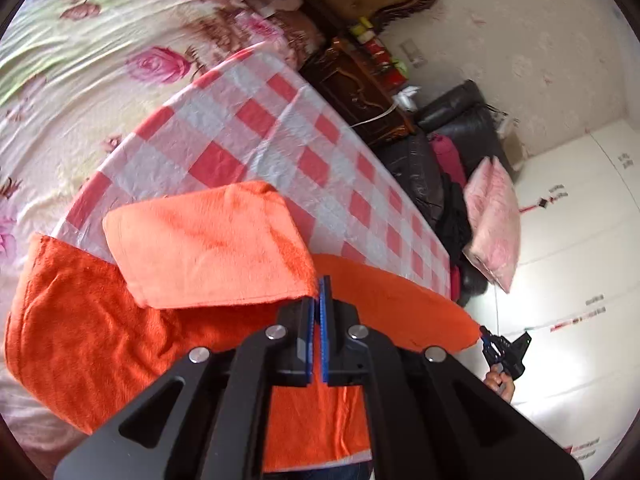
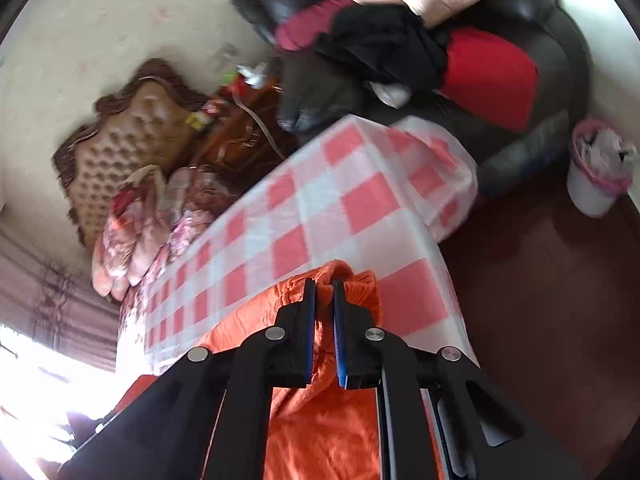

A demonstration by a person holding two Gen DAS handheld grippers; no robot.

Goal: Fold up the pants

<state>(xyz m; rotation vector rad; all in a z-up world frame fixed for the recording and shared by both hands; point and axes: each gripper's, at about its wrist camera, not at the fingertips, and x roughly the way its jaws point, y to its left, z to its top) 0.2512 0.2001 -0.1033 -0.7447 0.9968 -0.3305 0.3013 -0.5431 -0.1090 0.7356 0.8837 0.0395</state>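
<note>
Orange fleece pants (image 1: 80, 320) lie across the near end of a red-and-white checked table (image 1: 260, 120). One part is folded over as a paler flap (image 1: 208, 248). My left gripper (image 1: 322, 284) is shut on the corner of that flap. In the left wrist view the right gripper (image 1: 484, 332) shows small at the far right, gripping the pants' end, with a hand (image 1: 498, 380) behind it. In the right wrist view my right gripper (image 2: 323, 286) is shut on a bunched fold of the pants (image 2: 320, 420) above the table (image 2: 320, 200).
A bed with a floral sheet (image 1: 100, 60) lies beside the table. Past the far end stand a dark wooden nightstand (image 1: 360, 92) and a black sofa (image 2: 520, 20) with clothes and a pink pillow (image 1: 494, 224). A white bin (image 2: 592, 184) stands on the floor.
</note>
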